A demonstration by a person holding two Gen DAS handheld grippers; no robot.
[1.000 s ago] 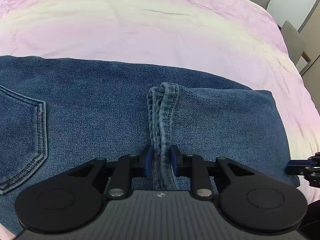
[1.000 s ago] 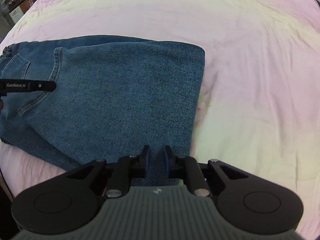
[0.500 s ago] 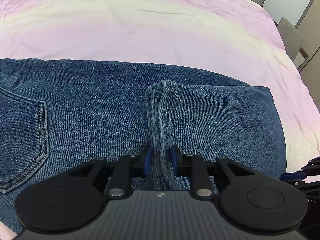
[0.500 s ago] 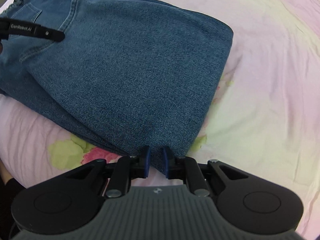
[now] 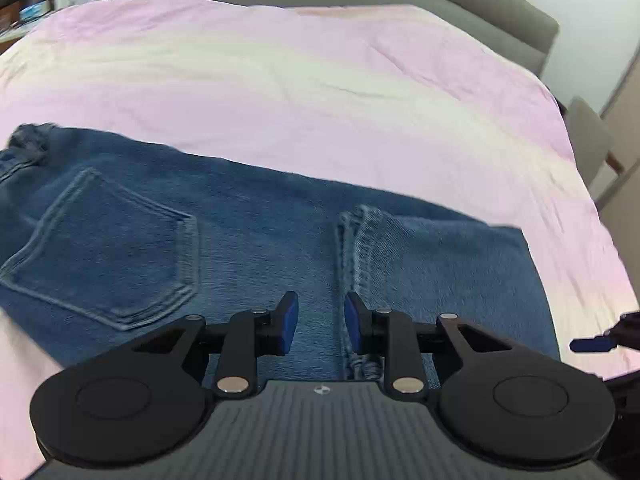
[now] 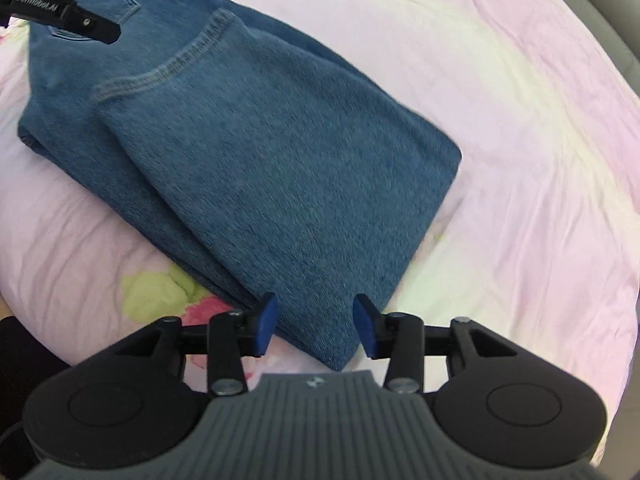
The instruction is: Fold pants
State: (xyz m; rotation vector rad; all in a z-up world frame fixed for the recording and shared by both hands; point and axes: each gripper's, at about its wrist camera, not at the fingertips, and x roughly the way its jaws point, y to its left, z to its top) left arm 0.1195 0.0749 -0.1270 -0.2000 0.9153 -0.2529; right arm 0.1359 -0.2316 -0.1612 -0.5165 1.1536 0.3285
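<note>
The folded denim pants [image 6: 256,152] lie on the pink bed sheet [image 6: 520,140], bare sheet from 12 to 3 o'clock. The left gripper [image 5: 321,322] fingers stand apart astride the stitched hem [image 5: 362,248]; the right gripper [image 6: 316,322] fingers gape wide over the fold corner.

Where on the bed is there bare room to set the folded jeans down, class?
Bare sheet lies between the jeans and the grey headboard. More lies right of the folded edge, toward the bed's rim. It is crowded at the near corner, where the right tongs straddle the denim.
</note>
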